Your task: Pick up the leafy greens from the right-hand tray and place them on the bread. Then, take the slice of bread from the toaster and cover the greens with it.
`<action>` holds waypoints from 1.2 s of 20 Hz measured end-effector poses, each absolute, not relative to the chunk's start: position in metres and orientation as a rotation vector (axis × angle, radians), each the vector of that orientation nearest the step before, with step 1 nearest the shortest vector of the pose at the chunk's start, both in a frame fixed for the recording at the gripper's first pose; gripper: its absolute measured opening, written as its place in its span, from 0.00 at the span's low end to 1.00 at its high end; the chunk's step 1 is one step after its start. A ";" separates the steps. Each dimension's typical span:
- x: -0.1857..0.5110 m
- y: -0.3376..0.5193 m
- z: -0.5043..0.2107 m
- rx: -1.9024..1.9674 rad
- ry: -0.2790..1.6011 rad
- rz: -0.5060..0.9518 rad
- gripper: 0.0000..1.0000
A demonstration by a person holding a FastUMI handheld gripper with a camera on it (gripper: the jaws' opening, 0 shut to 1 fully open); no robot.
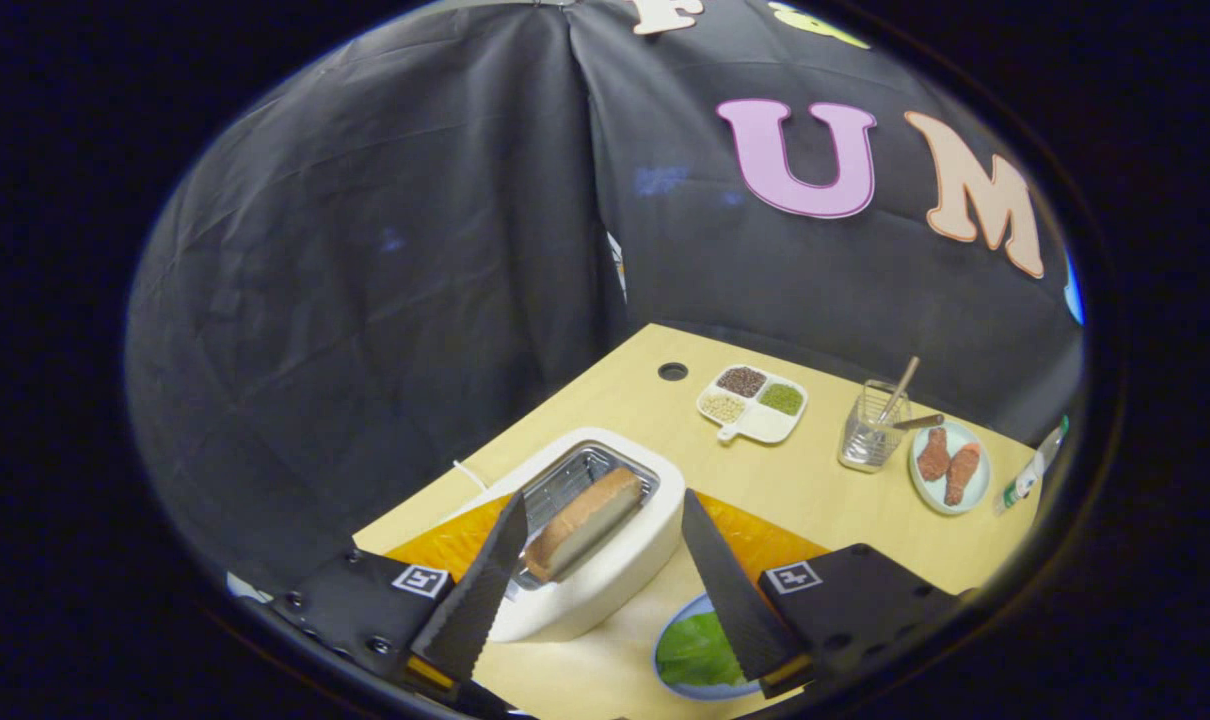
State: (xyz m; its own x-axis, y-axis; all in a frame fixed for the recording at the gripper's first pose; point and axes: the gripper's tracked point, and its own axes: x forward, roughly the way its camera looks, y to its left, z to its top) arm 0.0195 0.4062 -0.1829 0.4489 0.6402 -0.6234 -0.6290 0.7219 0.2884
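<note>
A white toaster stands on an orange mat just ahead of my fingers. A slice of bread sticks up out of its slot, tilted. My gripper hangs above it, open, with the slice in the gap between the two fingers and neither finger touching it. Below the right finger lies a pale blue plate holding a green lettuce leaf; the finger hides part of it.
Beyond the toaster on the wooden table sit a white divided dish of grains, a clear glass with sticks in it, a plate with two reddish meat pieces, and a bottle by the far right edge.
</note>
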 end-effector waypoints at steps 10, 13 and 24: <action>0.026 0.430 -0.212 0.056 0.886 0.739 0.79; 0.025 0.433 -0.213 0.063 0.890 0.741 0.56; 0.014 0.420 -0.190 0.077 0.842 0.777 0.10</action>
